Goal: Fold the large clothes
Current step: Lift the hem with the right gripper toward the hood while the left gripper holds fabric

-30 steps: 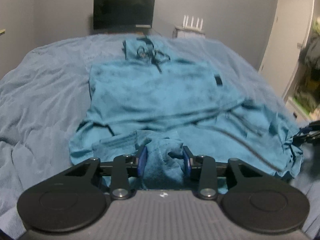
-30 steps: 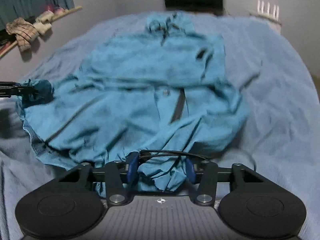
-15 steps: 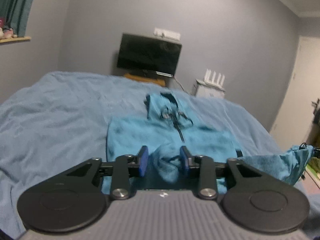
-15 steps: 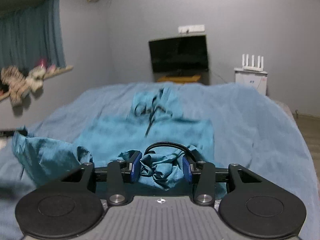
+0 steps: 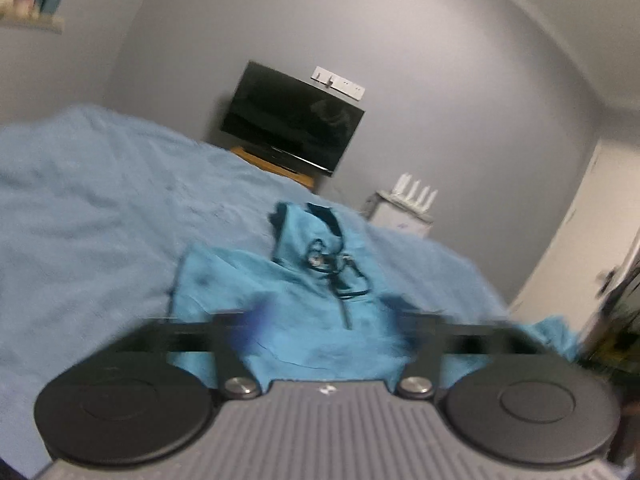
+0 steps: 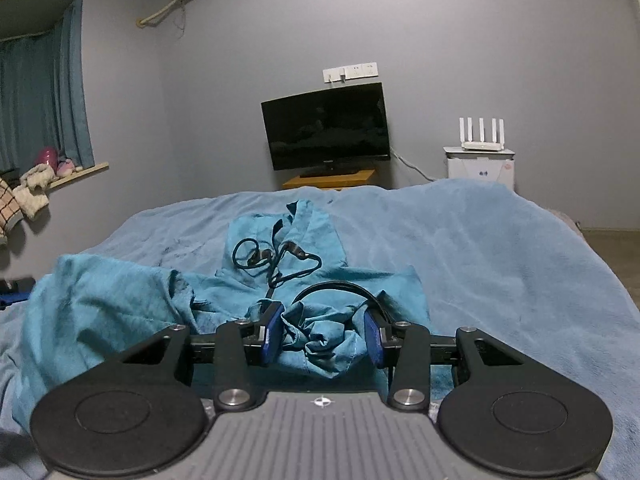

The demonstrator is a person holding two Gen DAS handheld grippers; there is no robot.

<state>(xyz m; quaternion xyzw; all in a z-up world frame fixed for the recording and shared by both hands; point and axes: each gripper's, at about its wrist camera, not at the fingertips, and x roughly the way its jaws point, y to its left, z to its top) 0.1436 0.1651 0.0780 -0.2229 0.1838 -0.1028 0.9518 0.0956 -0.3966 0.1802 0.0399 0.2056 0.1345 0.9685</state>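
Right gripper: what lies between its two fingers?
In the right wrist view, a bunched fold of the teal hoodie fills the gap of the right gripper, pressed by both blue fingers.

Teal hoodie (image 6: 280,248) with black drawstrings, spread on the bed, hood farthest, near hem bunched, seemingly folded upward.

Bed (image 6: 500,248) under light-blue blanket; teal hooded jacket (image 6: 280,236) lies mid-bed, hood toward far edge, near part bunched up.
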